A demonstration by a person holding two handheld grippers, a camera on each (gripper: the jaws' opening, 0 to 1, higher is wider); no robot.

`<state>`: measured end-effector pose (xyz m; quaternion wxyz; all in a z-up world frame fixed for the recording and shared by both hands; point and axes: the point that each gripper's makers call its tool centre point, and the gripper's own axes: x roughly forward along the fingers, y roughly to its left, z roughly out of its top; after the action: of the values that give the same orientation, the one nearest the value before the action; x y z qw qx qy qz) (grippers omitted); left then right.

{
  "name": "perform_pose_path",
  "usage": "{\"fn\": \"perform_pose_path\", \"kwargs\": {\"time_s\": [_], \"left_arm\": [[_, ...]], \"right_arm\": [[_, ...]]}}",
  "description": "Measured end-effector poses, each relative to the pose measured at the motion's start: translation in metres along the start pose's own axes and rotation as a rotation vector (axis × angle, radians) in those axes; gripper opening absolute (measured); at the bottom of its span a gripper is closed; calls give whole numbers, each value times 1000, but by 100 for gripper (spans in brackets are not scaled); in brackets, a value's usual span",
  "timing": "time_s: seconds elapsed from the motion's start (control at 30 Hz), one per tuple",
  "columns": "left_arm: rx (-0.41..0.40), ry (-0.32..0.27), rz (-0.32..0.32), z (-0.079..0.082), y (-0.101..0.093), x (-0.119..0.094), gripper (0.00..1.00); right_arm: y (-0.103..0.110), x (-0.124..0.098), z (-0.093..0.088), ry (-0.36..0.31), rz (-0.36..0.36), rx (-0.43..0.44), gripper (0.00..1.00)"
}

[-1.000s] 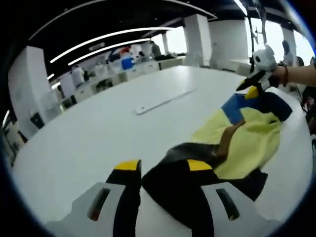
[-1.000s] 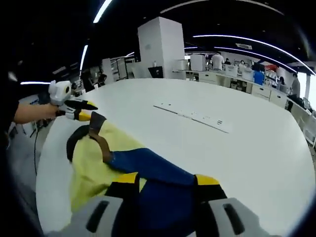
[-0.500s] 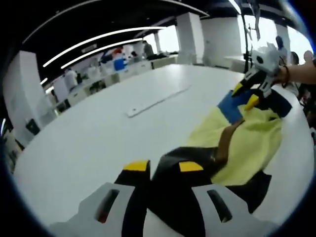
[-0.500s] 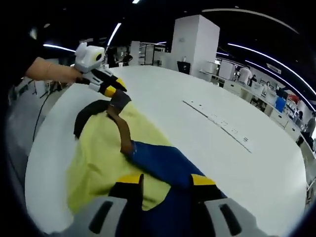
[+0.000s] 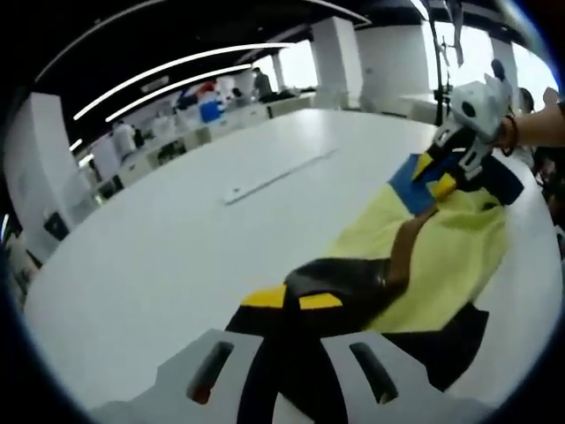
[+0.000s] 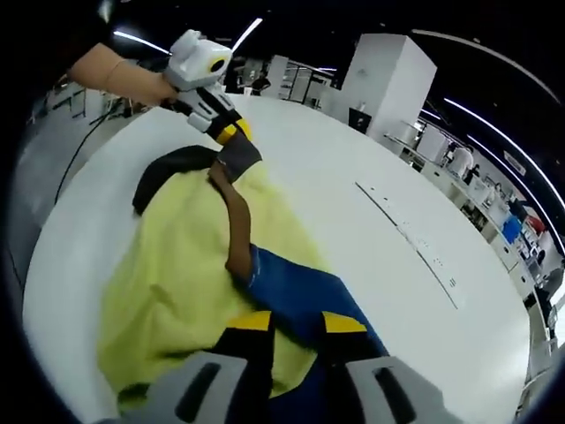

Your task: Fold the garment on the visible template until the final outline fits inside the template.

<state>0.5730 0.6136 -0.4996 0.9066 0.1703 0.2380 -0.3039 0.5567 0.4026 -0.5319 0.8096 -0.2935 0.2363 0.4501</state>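
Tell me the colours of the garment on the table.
The garment is mostly pale yellow, with blue, black and brown parts; the right gripper view shows it best.

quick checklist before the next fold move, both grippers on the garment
1. Left gripper shut on the dark edge of the garment: ok.
2. Right gripper shut on the blue part of the garment: ok, jaws close together with cloth between.
3. Garment fully on the table: ok; it lies near the table's edge.
4. Template outline visible under the garment: cannot tell.
5. Garment flat, no bunching: not ok, a brown strip lies folded across the yellow.
6. Path clear: ok, the long strip on the table lies apart.
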Motion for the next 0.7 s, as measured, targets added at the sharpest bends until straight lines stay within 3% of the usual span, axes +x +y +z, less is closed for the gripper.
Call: {"fn": "perform_pose_path", "kwargs": {"time_s": [0.07,0.33,0.43,0.53,0.7], "left_arm": [[4,-13,4,2,2,-2,0],[-34,-99,26,28,15,-10,0],[-51,-121,41,35,19,-8,0],[-90,-152,38,44,24,-3,0],[-124,-178,50,56,28,11,0]], "right_arm": [[0,-1,3,-12,-1,-13,0],[-13,-11,17,-63,-38,10,0],[-31,-18,23,-93,-101,22,0],[-43,-21,31,-154,-103,125,0],[-71,-16,33,-159,-137,171,0]]}}
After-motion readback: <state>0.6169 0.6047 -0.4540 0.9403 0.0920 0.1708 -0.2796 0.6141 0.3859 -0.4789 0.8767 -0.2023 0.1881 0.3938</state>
